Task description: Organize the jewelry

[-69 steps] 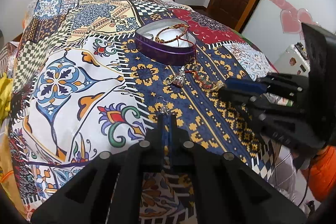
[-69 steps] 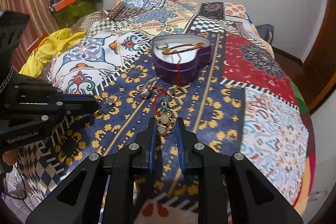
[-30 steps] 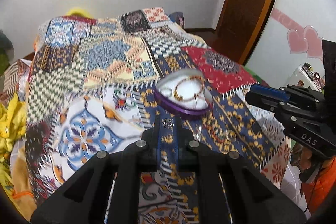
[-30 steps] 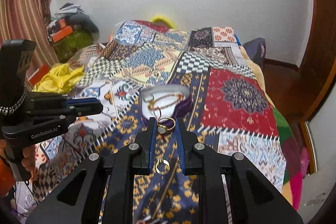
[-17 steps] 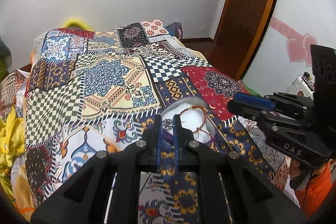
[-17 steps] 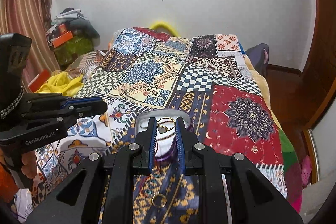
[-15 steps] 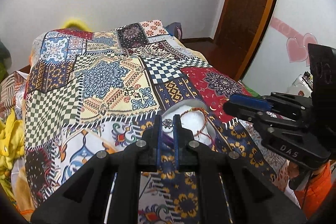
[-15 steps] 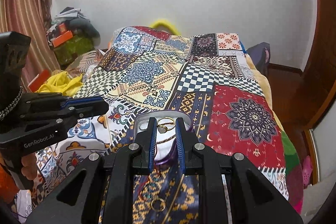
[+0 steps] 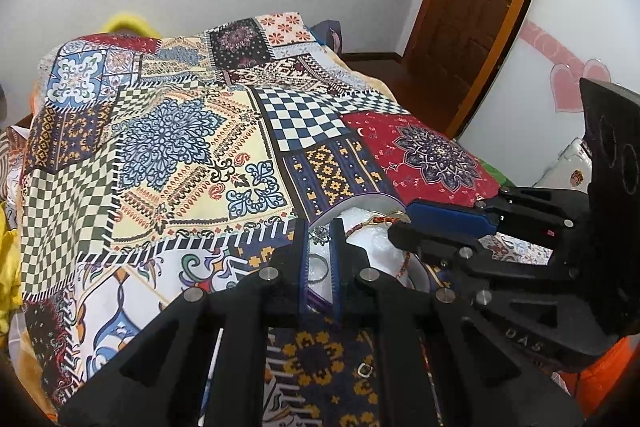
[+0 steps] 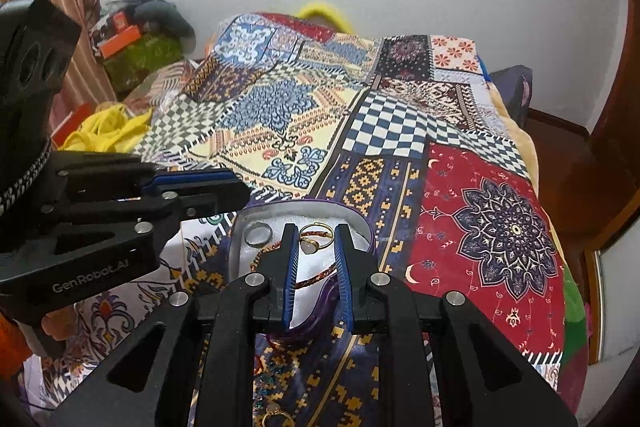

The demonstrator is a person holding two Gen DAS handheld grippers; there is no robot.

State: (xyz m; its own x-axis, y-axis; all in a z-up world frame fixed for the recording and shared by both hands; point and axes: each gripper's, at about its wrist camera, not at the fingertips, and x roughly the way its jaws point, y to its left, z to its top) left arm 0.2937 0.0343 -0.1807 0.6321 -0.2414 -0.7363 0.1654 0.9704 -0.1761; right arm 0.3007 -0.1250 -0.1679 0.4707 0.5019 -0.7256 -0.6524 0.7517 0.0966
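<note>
A purple heart-shaped tin [image 10: 240, 227] with white lining sits on the patchwork bedspread, and it also shows in the left wrist view [image 9: 352, 205]. My right gripper [image 10: 316, 241] is shut on a gold ring with a pale stone [image 10: 310, 246], held over the tin. My left gripper [image 9: 319, 233] is shut on a small silver earring [image 9: 320, 234], also over the tin. A silver ring [image 10: 257, 233] and a red braided bracelet [image 10: 314, 277] lie inside. The left gripper [image 10: 224, 193] hovers by the tin's left rim.
More jewelry lies on the blue-and-yellow patch in front of the tin, including a gold ring [image 10: 276, 417] and beads [image 10: 268, 371]. Yellow cloth [image 10: 104, 133] and clutter sit to the left of the bed. A wooden door [image 9: 480, 7] stands to the right.
Both grippers have lifted their pieces off the bedspread and moved forward until they hover over the tin. In the last half second both came closer to the tin.
</note>
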